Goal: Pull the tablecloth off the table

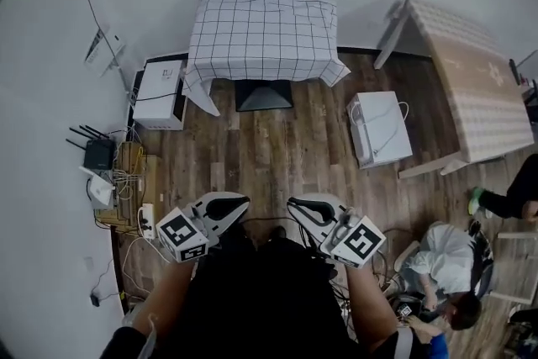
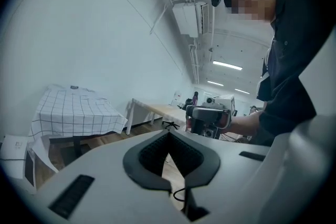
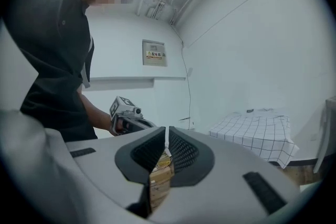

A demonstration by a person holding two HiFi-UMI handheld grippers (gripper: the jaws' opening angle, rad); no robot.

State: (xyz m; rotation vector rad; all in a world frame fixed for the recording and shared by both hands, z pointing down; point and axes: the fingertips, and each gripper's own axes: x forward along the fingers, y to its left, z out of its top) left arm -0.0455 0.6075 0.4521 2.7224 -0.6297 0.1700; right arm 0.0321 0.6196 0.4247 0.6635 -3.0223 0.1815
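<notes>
Both grippers idle, nothing held.
- Left gripper point(image 1: 238, 203): jaws closed tip to tip, only floor seen past them in the left gripper view point(image 2: 169, 136).
- Right gripper point(image 1: 298, 205): jaws drawn together to a hairline slit and empty, as the right gripper view shows point(image 3: 165, 132).
- Checked tablecloth point(image 1: 262, 34) is untouched and drapes the whole tabletop, which is hidden under it.

It lies straight ahead of you across the wooden floor point(image 1: 277, 147), well apart from both grippers. Its near hem runs side to side across your line and hangs toward you. Each gripper is angled inward, so the tablecloth sits off to the side in each gripper view. Neither gripper looks nearer to it; judge them about even. Pulling has not begun. You likely need to close on that near hem first.
</notes>
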